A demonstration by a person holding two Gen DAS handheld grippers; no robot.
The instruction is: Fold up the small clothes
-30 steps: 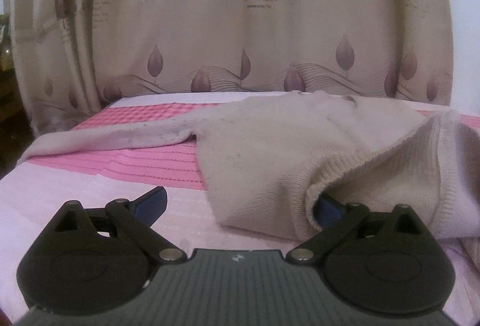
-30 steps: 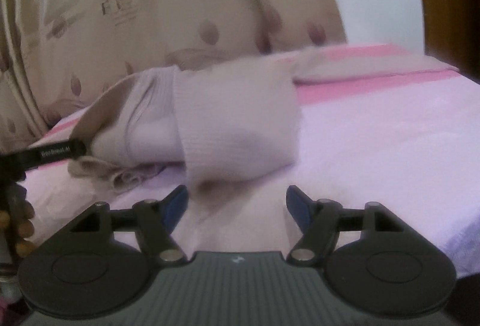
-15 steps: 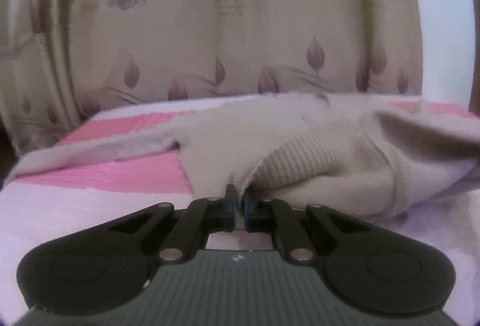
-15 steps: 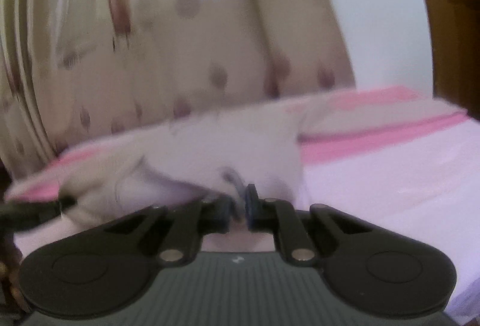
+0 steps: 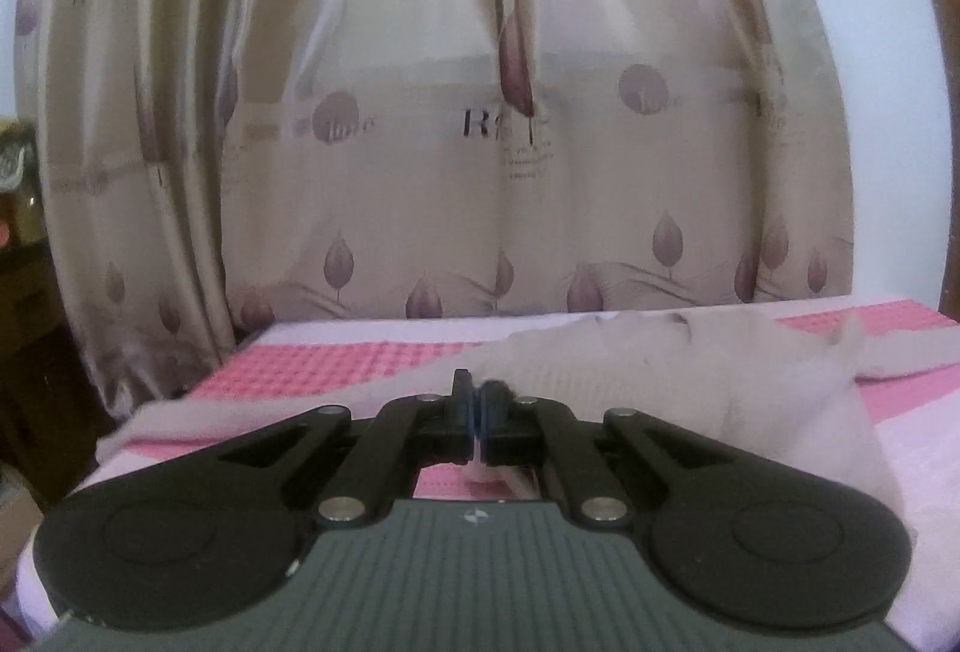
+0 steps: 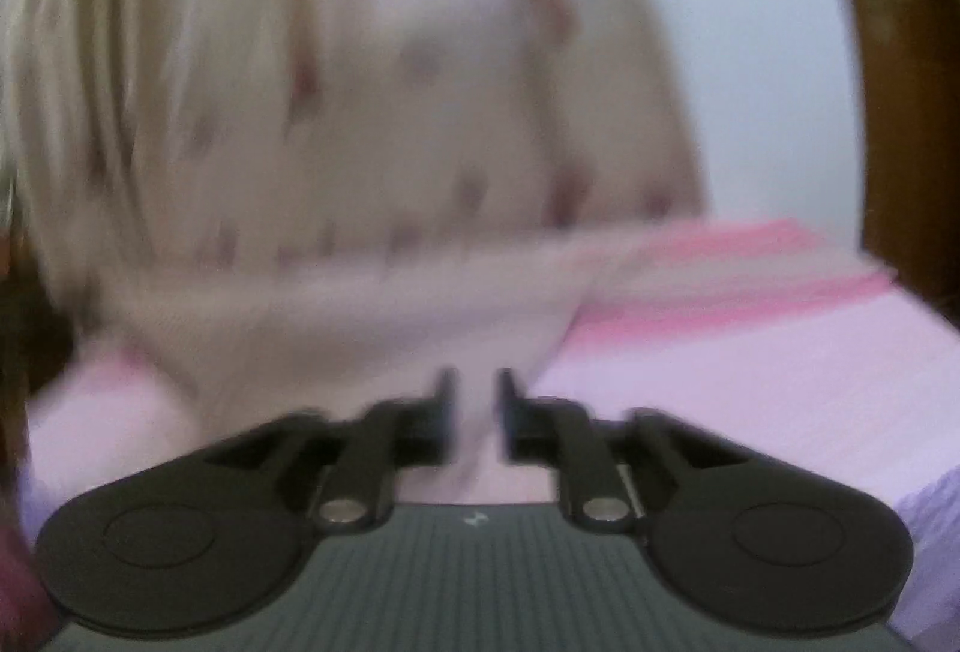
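A small beige knit sweater (image 5: 690, 382) lies on a pink and lilac bed cover (image 5: 336, 361). My left gripper (image 5: 477, 394) is shut on the sweater's hem; a strip of fabric hangs between and below the pads. In the blurred right wrist view the sweater (image 6: 360, 316) stretches across ahead of my right gripper (image 6: 474, 388). Its jaws are narrowly apart with a fold of the sweater pinched between them.
A beige curtain (image 5: 480, 112) with mauve leaf prints hangs behind the bed. A dark wooden frame (image 6: 912, 82) stands at the right. The lilac cover (image 6: 750, 382) spreads to the right of the sweater. Dark furniture (image 5: 24, 322) stands at the left.
Both grippers were open a second ago, then closed on the sweater's hem. They have since lifted and carried the hem toward the far end of the sweater.
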